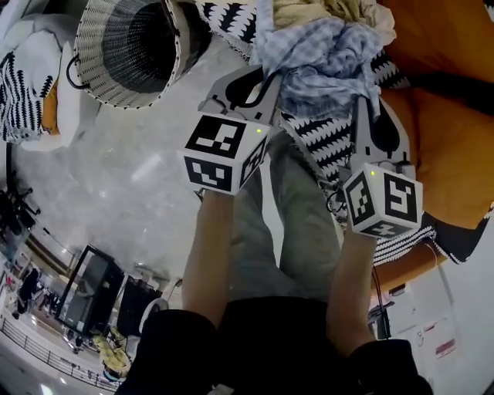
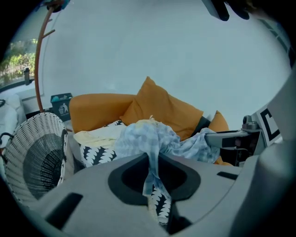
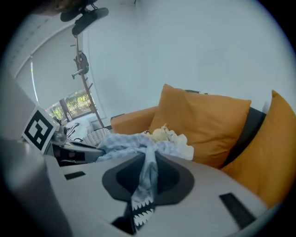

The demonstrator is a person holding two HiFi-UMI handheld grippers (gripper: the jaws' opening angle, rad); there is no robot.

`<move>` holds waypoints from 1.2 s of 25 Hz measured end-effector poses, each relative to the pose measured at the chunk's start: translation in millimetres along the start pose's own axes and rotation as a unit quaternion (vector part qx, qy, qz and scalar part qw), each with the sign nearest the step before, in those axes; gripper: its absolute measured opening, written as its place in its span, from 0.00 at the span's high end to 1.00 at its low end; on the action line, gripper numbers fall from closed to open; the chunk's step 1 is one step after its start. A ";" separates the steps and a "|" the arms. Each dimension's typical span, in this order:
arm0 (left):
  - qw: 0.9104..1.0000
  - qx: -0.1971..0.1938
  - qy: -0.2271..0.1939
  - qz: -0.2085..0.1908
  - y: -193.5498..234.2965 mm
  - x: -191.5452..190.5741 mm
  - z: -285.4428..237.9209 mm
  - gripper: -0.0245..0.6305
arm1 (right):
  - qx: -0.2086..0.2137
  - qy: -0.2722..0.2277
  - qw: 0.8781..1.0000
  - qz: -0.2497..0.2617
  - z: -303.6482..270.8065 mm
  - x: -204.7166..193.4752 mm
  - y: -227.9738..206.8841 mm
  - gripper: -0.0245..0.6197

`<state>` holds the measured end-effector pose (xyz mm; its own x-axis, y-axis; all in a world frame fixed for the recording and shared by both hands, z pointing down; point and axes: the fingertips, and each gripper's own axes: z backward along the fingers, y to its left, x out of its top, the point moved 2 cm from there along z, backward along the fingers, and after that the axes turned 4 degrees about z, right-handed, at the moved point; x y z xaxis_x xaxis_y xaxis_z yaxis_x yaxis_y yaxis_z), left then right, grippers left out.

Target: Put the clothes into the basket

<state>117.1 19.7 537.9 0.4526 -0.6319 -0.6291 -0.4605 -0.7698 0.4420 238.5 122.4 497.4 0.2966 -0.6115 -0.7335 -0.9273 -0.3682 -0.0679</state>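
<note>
A bundle of clothes hangs between my two grippers above the orange sofa [image 1: 444,116]: a pale blue checked garment [image 1: 324,54], a black-and-white patterned cloth [image 1: 324,139] and a cream piece [image 1: 316,11] on top. My left gripper [image 1: 270,81] is shut on the blue garment [image 2: 148,139], with the patterned cloth [image 2: 159,203] trailing through its jaws. Over on the bundle's right side, my right gripper [image 1: 363,100] is shut on the same garment [image 3: 138,143], and patterned cloth [image 3: 138,208] hangs below. The white wicker basket [image 1: 131,46] lies tipped on the floor at the upper left, dark mouth facing me.
A white chair with a black-and-white cushion [image 1: 23,85] stands left of the basket [image 2: 37,157]. Orange cushions [image 3: 208,122] line the sofa back. A coat stand [image 2: 42,55] rises behind the basket. Pale marble floor [image 1: 131,177] lies between the basket and my legs.
</note>
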 end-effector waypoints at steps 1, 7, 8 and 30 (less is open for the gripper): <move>1.000 0.003 -0.005 0.008 4.6 1.3 8.5 0.89 | 0.005 -0.007 1.000 0.003 1.8 8.9 8.7 0.88; 0.998 0.007 -0.041 0.049 36.9 7.2 56.4 0.89 | 0.046 -0.071 0.996 0.009 15.8 66.3 66.0 0.89; 0.997 0.005 -0.051 0.054 41.6 9.7 64.1 0.89 | 0.056 -0.081 0.995 0.011 16.5 76.5 77.0 0.89; 0.964 0.148 -0.190 0.115 197.4 26.5 265.0 0.89 | 0.361 -0.207 0.906 0.077 17.4 246.0 407.0 0.89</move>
<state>-164.2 -125.2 439.0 0.0262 -0.6612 -0.7497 -0.7389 -0.5179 0.4310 -69.9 -165.7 277.5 0.1784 -0.2468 -0.9525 -0.9026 0.3444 -0.2583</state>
